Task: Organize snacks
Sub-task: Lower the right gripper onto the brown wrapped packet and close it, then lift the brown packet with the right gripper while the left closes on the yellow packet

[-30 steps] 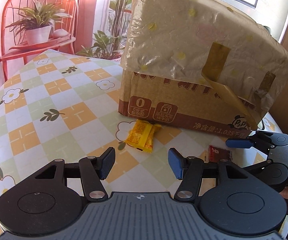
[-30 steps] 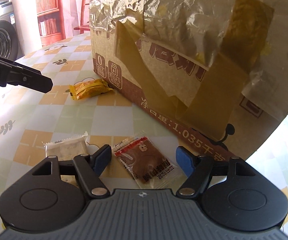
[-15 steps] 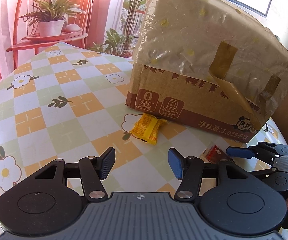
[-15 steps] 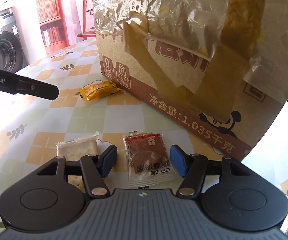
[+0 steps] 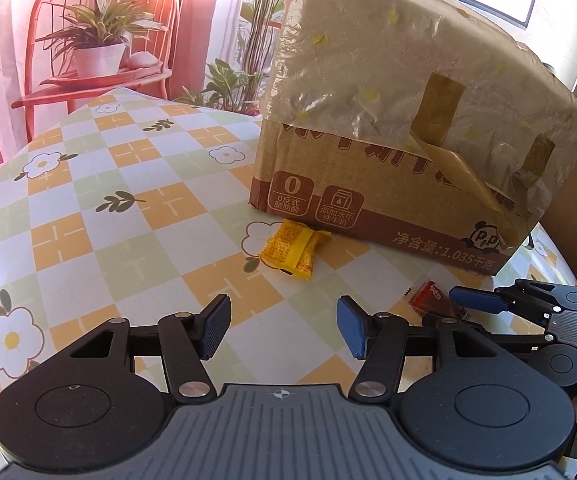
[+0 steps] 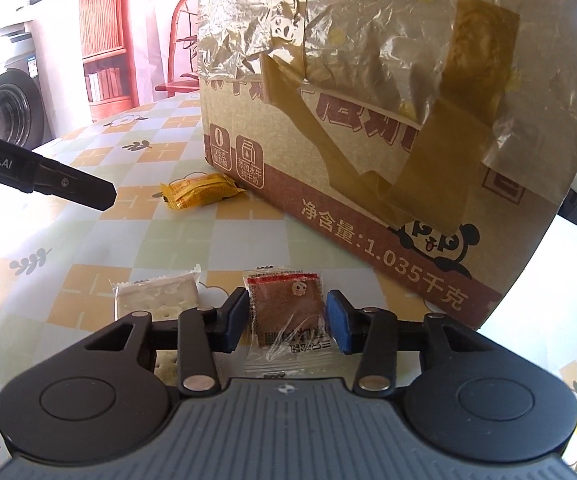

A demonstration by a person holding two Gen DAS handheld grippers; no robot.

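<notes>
A brown snack packet [image 6: 286, 304] in clear wrap lies flat on the checked tablecloth [image 6: 100, 292], between the blue pads of my right gripper [image 6: 286, 314]. Its jaws are closing, and the pads touch the packet's two sides. Just left of it lies a white cracker packet [image 6: 156, 296]. A yellow snack packet [image 5: 294, 250] rests by the corner of the cardboard box [image 5: 388, 184]. My left gripper [image 5: 284, 320] hovers open and empty, short of the yellow packet. In the left wrist view the right gripper's fingers [image 5: 476, 302] and the brown packet [image 5: 428, 300] show at the right edge.
The tall cardboard box [image 6: 368, 160], wrapped in crinkled plastic and brown tape, fills the far side of the table. A red chair with a potted plant [image 5: 96, 52] stands behind the table. A washing machine [image 6: 4, 104] sits far left. The left gripper's finger [image 6: 68, 188] reaches in from the left.
My right gripper's jaws have drawn in from wide apart to the sides of the brown packet. The left gripper has stayed open and almost still.
</notes>
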